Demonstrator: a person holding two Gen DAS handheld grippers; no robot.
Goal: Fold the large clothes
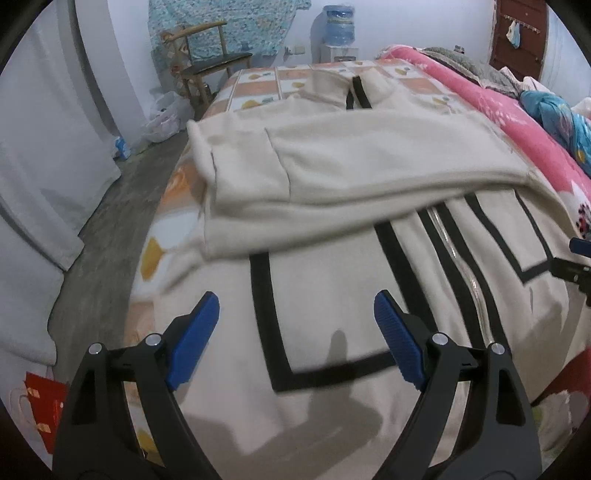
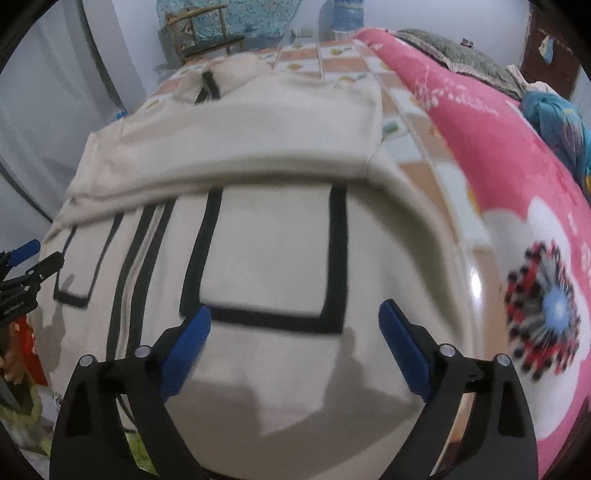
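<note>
- Left gripper (image 1: 295, 314), bottom centre of left view: blue pads spread wide, nothing between them. It hangs above the jacket, shadows of the fingers on the cloth below.
- Right gripper (image 2: 295, 325), bottom centre of right view: pads likewise spread wide, empty, above the cloth.
- Jacket (image 1: 332, 295), cream with black trim, fills the middle of both views, lying flat on the bed (image 1: 258, 85). Zip (image 1: 458, 258) runs from centre toward lower right in the left view.
- Black outlined pocket (image 2: 266, 258) sits just beyond the right gripper's pads; a similar one lies between the left gripper's pads in the left view.
- Sleeve (image 1: 332, 173) is folded across the jacket body, spanning the frame left to right above the pockets.
- Collar (image 1: 354, 92) at upper centre, farther up the bed.
- Pink quilt (image 2: 498, 147) along the right side of the frame, beside the jacket.
- Chair (image 1: 207, 62) and water bottle (image 1: 340, 26) at the top of the frame, against the far wall.
</note>
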